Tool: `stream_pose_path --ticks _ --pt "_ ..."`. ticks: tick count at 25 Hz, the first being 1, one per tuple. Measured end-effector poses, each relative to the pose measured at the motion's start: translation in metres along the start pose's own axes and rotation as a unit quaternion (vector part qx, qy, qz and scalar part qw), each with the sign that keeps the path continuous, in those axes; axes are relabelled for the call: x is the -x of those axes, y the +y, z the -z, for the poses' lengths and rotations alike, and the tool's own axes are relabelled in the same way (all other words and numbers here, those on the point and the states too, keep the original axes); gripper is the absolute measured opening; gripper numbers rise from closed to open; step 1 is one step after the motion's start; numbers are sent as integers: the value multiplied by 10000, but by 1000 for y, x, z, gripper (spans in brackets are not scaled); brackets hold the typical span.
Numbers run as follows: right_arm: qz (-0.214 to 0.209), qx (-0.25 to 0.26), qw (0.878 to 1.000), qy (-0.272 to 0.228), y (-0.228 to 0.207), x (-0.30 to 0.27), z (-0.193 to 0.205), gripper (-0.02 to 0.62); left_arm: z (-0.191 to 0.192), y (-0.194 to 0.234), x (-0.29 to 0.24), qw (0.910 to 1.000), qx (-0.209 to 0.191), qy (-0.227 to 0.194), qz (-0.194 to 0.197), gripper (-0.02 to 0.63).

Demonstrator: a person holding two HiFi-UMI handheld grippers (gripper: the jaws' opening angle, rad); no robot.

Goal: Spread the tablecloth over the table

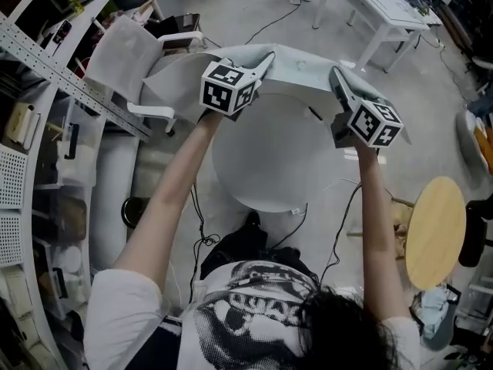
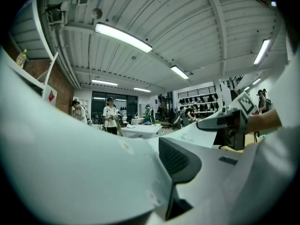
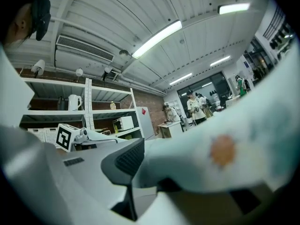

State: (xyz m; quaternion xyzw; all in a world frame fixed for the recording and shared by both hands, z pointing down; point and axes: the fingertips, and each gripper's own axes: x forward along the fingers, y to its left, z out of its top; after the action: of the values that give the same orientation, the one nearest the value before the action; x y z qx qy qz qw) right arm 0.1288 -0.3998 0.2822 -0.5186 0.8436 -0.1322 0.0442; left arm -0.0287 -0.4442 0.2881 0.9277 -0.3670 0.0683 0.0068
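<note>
A pale grey-blue tablecloth (image 1: 302,66) hangs stretched between my two grippers over the far edge of a round white table (image 1: 262,168). My left gripper (image 1: 260,66) is shut on the cloth's left part and my right gripper (image 1: 340,82) on its right part. In the left gripper view the tablecloth (image 2: 70,163) fills the left side and hides one jaw of the left gripper (image 2: 151,175); the dark pad (image 2: 180,161) of the other presses on it. In the right gripper view the tablecloth (image 3: 225,158), with an orange spot, lies against the dark pad (image 3: 125,162) of the right gripper (image 3: 154,175).
A white chair (image 1: 131,64) stands just left of the table, beside a metal shelving rack (image 1: 54,52). A round wooden stool (image 1: 435,230) is at the right. A long white table (image 1: 385,6) stands beyond. Cables run over the floor. Several people (image 2: 111,116) stand far off.
</note>
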Motion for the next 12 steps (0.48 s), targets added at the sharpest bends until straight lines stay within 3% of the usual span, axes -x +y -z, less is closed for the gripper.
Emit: stream_pose_path --ticks 12 --pt "-282 -797 9964 88 23 80 61 74 44 -71 64 9982 444 264 -297 112"
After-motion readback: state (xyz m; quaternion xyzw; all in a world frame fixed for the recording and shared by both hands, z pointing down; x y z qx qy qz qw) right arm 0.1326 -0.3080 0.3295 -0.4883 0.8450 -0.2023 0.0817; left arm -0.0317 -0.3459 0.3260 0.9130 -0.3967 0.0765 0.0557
